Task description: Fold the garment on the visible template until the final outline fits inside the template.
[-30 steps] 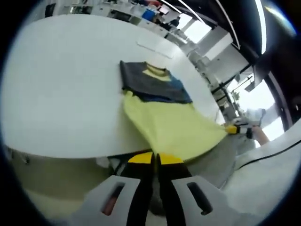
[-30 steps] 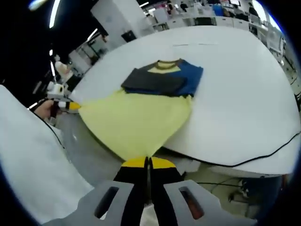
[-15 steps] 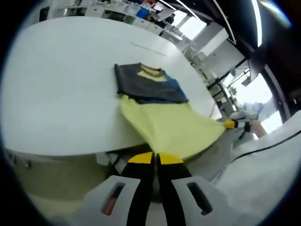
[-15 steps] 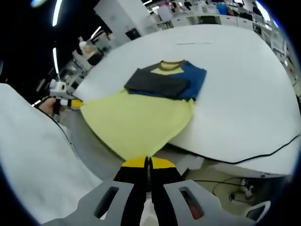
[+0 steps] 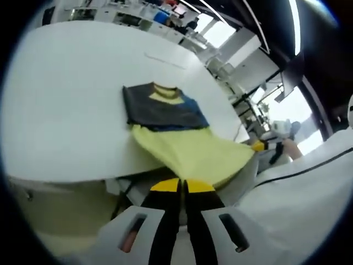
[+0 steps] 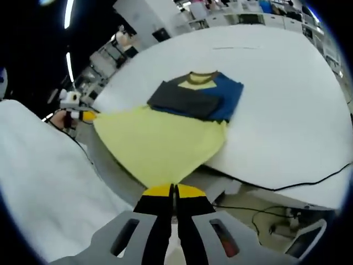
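The right tool [image 6: 172,190] pinches the garment [image 6: 165,138]'s yellow hem, stretched off the white table [image 6: 287,110]'s edge.

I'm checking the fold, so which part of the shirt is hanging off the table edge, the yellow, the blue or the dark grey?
The yellow body: it stretches past the white table to both shut grippers, right and left. The blue sleeve and dark grey sleeve lie folded on the tabletop.

No legible text, labels, brands or numbers anywhere; garment [image 5: 171,127] plain.

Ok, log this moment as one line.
left gripper: shut on garment hem | right gripper: shut on hem | hem off table edge | sleeves folded in
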